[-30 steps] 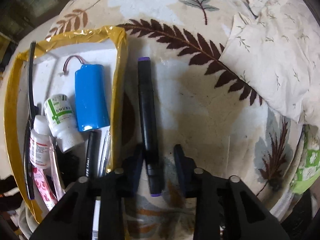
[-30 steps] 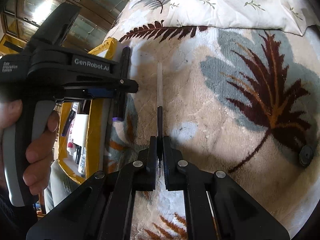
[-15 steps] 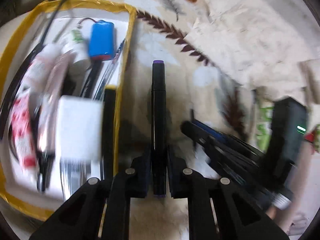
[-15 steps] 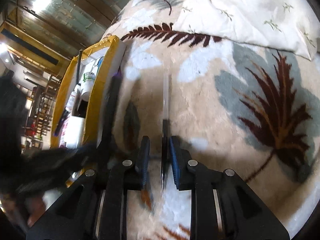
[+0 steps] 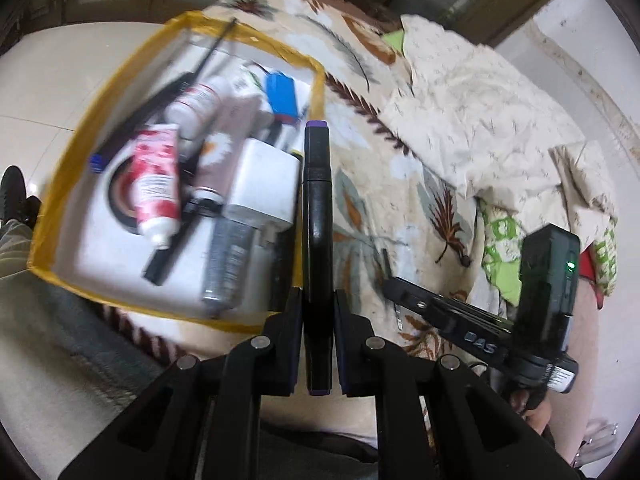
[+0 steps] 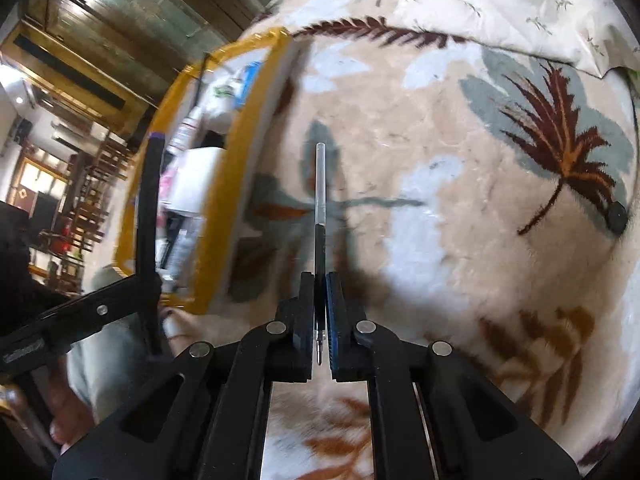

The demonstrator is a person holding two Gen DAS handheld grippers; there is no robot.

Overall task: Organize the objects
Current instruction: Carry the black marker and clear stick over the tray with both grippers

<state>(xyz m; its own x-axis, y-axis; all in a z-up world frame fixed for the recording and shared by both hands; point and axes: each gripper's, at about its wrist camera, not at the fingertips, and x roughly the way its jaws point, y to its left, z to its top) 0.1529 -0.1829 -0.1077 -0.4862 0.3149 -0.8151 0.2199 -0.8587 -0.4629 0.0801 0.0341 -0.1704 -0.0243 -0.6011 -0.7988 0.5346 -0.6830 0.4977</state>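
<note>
Marker (image 5: 317,216) clamped in left gripper (image 5: 318,344), beside yellow-rimmed tray's (image 5: 60,184) right wall; refill (image 6: 320,200) pinched in right gripper (image 6: 319,320).
Tray holds red-patterned tube (image 5: 156,184), white adapter (image 5: 264,184), blue battery pack (image 5: 282,96), tape roll (image 5: 120,196); labels blurred, "DAS" readable on right gripper.

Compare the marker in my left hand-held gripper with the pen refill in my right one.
The black marker is thick and opaque with purple end caps; the pen refill is a thin tube, clear toward its far end. The marker hangs by the yellow-rimmed box; the refill hangs over the leaf-patterned blanket. Both are clamped lengthwise, pointing forward.
</note>
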